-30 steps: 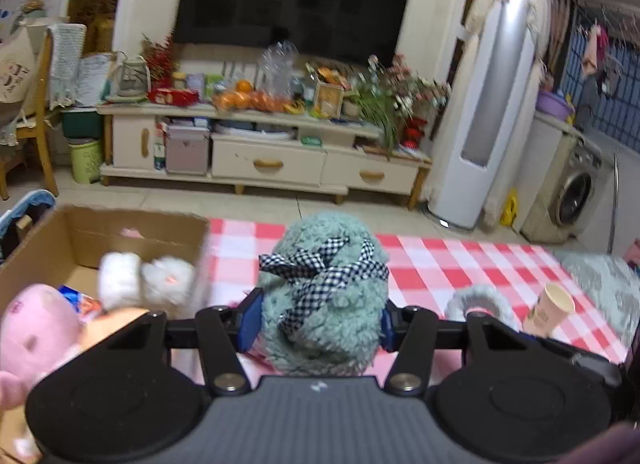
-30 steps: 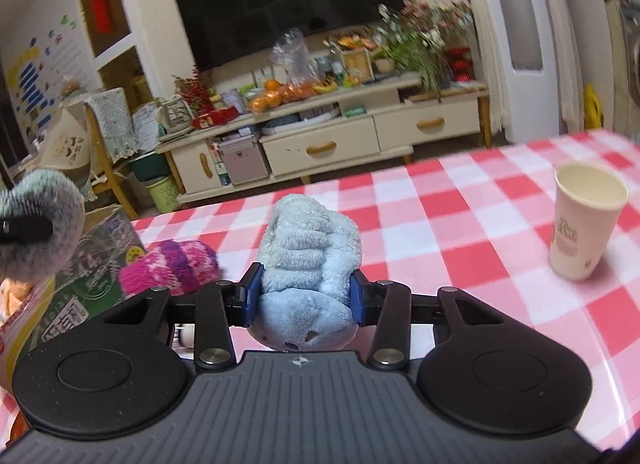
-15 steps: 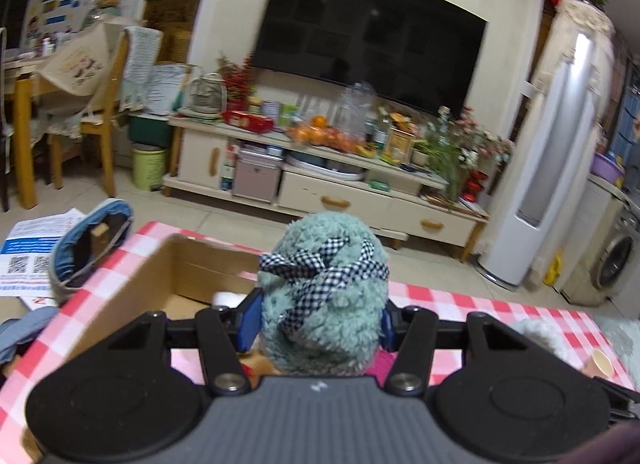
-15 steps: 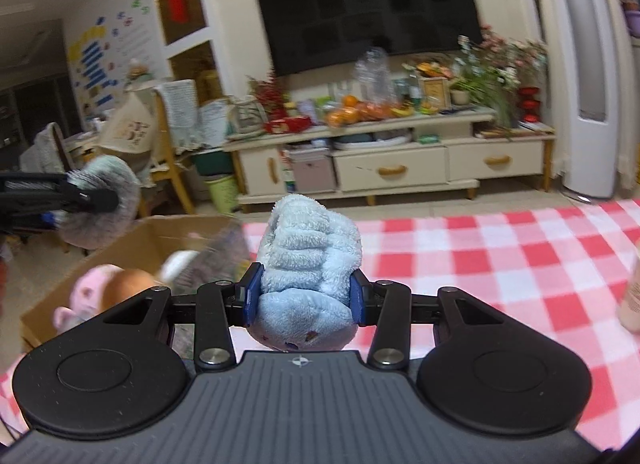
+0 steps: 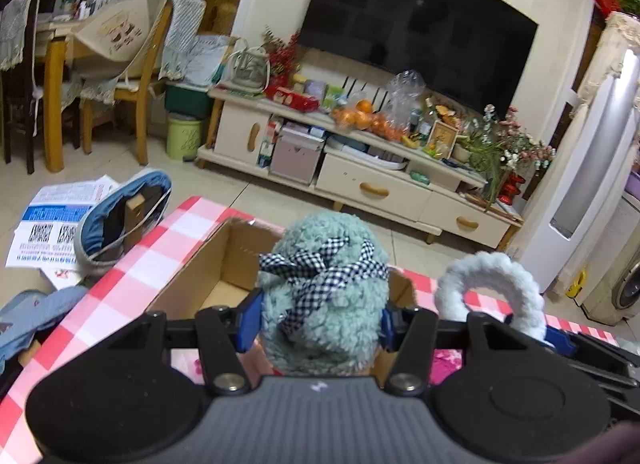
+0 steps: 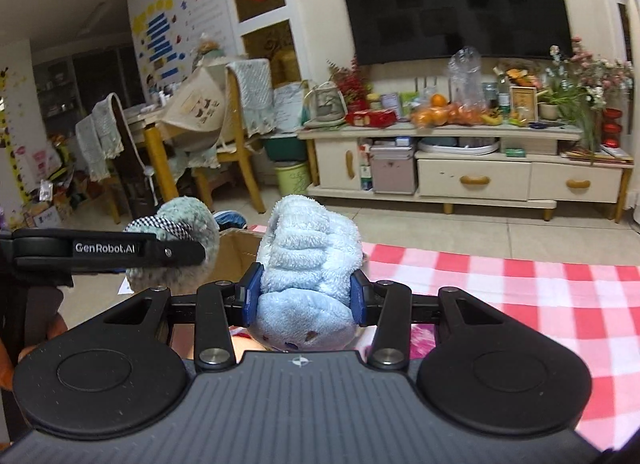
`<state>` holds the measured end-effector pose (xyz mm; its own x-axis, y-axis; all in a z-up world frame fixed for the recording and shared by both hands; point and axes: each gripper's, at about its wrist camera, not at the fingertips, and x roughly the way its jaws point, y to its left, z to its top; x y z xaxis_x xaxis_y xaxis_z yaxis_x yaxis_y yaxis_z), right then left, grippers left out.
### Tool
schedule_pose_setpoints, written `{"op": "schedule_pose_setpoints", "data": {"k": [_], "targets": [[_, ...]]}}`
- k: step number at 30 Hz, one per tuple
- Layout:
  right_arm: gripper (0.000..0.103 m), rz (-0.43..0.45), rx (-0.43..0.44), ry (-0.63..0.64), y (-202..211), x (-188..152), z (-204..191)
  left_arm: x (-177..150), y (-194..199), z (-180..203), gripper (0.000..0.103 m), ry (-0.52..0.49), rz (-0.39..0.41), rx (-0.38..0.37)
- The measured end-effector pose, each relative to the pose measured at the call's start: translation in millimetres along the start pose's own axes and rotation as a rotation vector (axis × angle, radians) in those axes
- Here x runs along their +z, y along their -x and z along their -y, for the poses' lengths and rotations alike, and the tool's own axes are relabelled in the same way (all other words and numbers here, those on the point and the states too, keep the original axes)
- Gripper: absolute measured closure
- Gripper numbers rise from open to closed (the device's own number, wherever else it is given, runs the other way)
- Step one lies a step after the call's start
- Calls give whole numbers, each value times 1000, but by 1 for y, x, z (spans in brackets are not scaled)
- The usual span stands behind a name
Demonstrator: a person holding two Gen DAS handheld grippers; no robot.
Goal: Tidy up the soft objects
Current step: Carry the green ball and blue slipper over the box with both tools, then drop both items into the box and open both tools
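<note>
Left gripper (image 5: 322, 322) fingers clamp a fuzzy green plush ball (image 5: 324, 296) with gingham ribbon, above the cardboard box (image 5: 200, 272). Right gripper (image 6: 306, 298) fingers clamp a ribbed pale-blue terry plush (image 6: 308, 264).

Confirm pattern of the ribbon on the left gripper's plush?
Black-and-white gingham check, tied around the green plush; clearest in the left wrist view.

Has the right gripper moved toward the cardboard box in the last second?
Yes. The right gripper has moved left: the cardboard box now lies just ahead.
</note>
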<state>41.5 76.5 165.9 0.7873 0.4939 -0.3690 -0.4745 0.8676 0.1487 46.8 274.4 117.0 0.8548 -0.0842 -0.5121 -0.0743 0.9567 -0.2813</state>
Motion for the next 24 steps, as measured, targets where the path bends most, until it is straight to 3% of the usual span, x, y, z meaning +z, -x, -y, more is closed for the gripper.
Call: {"op": "schedule_pose_setpoints", "data": {"k": [10,15,21,24], "targets": [[49,-60,47,-2,-33,-7,-12,-2,-10,-3,48,16,-43,25],[43,-86,50,12,-39,-13,-19,-4,-15,-4,47,24,-58,51],[13,-61,32,-3,-31,-13,-16,-3,-14,1,43,21,-52,62],[4,-27,21,-17,-20,-11,-10,-2,-9,4,37,20,-31,50]]}}
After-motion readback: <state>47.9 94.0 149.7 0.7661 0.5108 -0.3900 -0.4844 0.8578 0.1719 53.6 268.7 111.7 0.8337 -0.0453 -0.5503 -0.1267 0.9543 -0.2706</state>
